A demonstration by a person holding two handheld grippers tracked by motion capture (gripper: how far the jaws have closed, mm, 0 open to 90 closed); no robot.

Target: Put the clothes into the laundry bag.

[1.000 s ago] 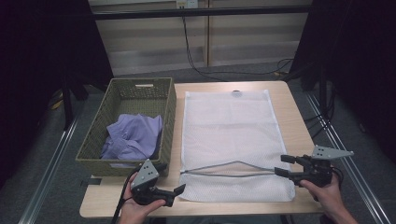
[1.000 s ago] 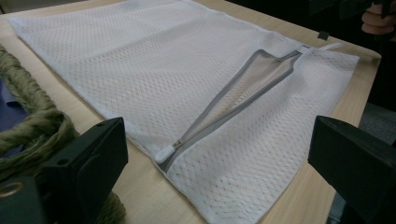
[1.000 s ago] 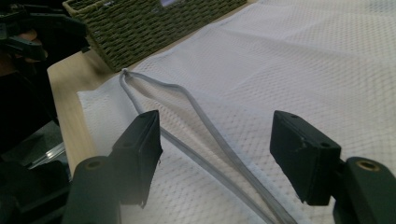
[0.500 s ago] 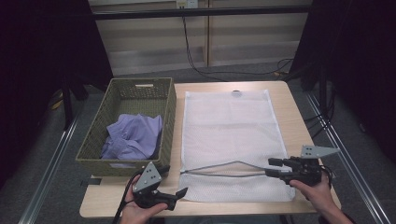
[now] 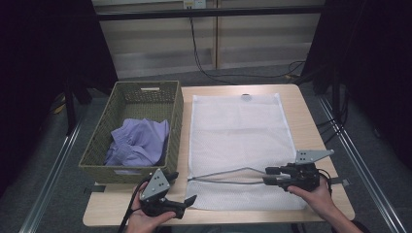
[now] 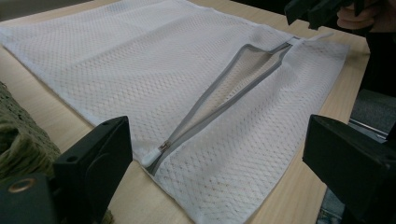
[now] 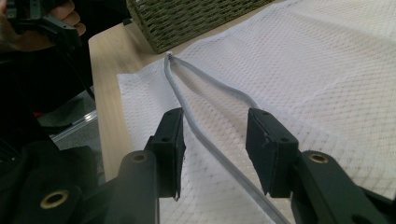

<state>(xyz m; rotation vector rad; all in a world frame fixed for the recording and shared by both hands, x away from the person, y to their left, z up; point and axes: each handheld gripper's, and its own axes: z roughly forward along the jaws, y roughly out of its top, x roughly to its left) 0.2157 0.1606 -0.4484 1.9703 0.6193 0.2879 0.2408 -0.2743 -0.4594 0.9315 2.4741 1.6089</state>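
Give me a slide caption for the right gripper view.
Right tool, jaws half closed, straddles the grey zipper edge of the open white mesh laundry bag.

The mesh bag (image 5: 236,141) is white netted cloth with a fine honeycomb weave, matt and slightly rough; its zip (image 6: 219,100) is edged in smooth grey fabric tape. The worktop (image 5: 311,121) is pale wood with a smooth, satin finish. The basket (image 5: 127,165) is woven from coarse olive fibre, rough and dull. The garment (image 5: 138,141) inside it is soft lilac cloth. The fingers (image 7: 268,149) of the right gripper (image 7: 217,149) are matt black plastic with brass-coloured rivets
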